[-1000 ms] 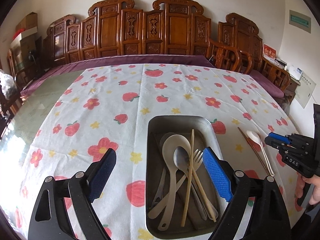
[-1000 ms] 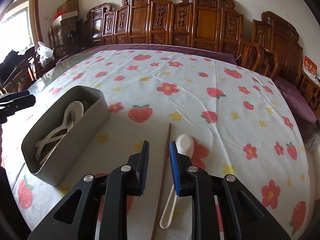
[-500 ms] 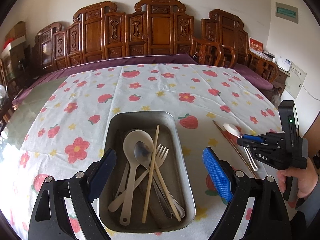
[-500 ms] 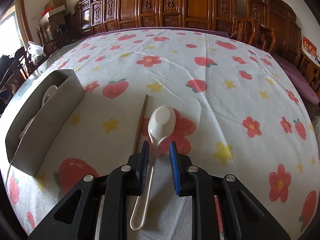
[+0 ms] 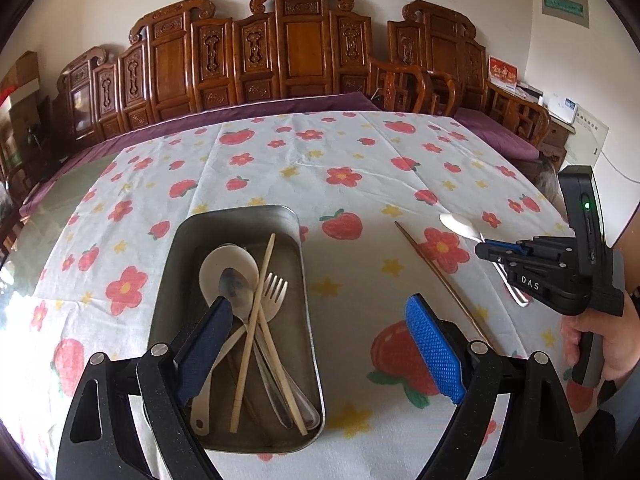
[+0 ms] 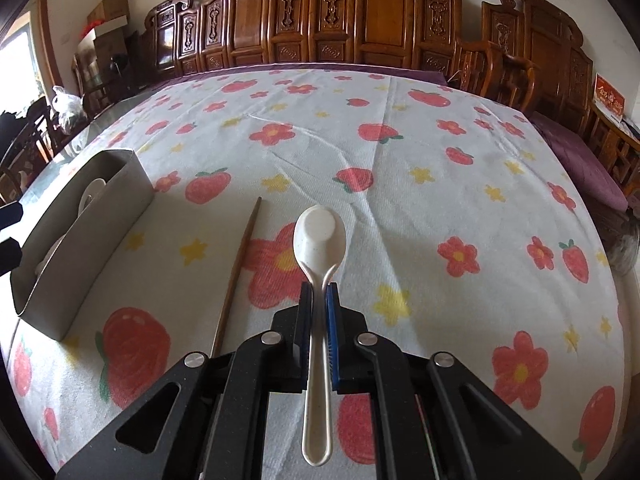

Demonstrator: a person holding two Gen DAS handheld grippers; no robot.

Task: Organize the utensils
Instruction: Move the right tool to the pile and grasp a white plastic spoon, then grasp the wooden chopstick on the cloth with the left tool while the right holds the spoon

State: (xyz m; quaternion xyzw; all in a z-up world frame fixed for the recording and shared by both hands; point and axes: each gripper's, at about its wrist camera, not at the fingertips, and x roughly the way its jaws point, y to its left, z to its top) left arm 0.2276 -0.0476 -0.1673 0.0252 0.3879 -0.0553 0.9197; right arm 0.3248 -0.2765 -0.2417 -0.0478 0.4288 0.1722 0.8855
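My right gripper (image 6: 319, 300) is shut on the handle of a white spoon (image 6: 319, 236) just above the flowered tablecloth; it also shows in the left wrist view (image 5: 486, 247) with the spoon (image 5: 460, 225). A brown chopstick (image 6: 236, 276) lies on the cloth left of the spoon, and shows in the left wrist view (image 5: 436, 276). A grey metal tray (image 5: 304, 264) holds spoons, a fork (image 5: 274, 292) and pale chopsticks; it also shows in the right wrist view (image 6: 84, 240). My left gripper (image 5: 320, 344) is open and empty over the tray's near right side.
A round table with a strawberry-and-flower cloth (image 6: 380, 152) fills both views. Carved wooden chairs (image 5: 296, 48) line the far side. Cardboard boxes (image 6: 108, 12) stand at the far left, and a side cabinet (image 5: 560, 120) at the right.
My right gripper has closed on the white spoon's handle and raised it slightly. My left gripper has shifted right, so the tray sits further left in its view.
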